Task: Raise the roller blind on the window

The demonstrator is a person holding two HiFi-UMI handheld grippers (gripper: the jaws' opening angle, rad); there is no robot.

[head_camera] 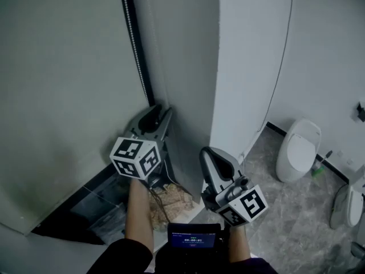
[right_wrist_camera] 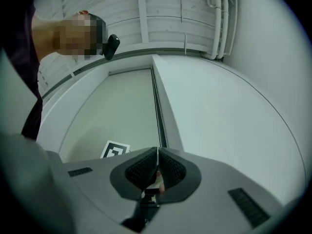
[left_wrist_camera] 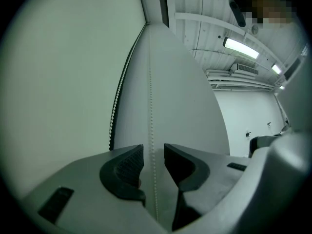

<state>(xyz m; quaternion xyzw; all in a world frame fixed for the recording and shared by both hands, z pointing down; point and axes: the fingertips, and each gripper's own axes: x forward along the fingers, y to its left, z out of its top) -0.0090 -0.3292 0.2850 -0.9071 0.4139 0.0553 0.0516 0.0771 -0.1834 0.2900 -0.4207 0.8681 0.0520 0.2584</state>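
The grey-green roller blind (head_camera: pixel 63 84) fills the left of the head view, lowered over the window. Its white bead chain (head_camera: pixel 133 33) hangs along the black frame edge. My left gripper (head_camera: pixel 161 108) points up at the corner beside the blind. In the left gripper view one strand of the chain (left_wrist_camera: pixel 150 96) runs straight between the jaws of the left gripper (left_wrist_camera: pixel 154 152), which stand slightly apart without pressing it; a second strand (left_wrist_camera: pixel 117 101) hangs to the left. My right gripper (head_camera: pixel 208 152) is lower and to the right, shut with nothing held (right_wrist_camera: pixel 157 152).
A white wall column (head_camera: pixel 251 61) stands right of the chain, with a thin cable (head_camera: pixel 282 56) down the wall behind it. A white toilet (head_camera: pixel 297 150) sits on the grey floor at right. Debris (head_camera: pixel 171 201) and clear boxes (head_camera: pixel 97 210) lie below the blind.
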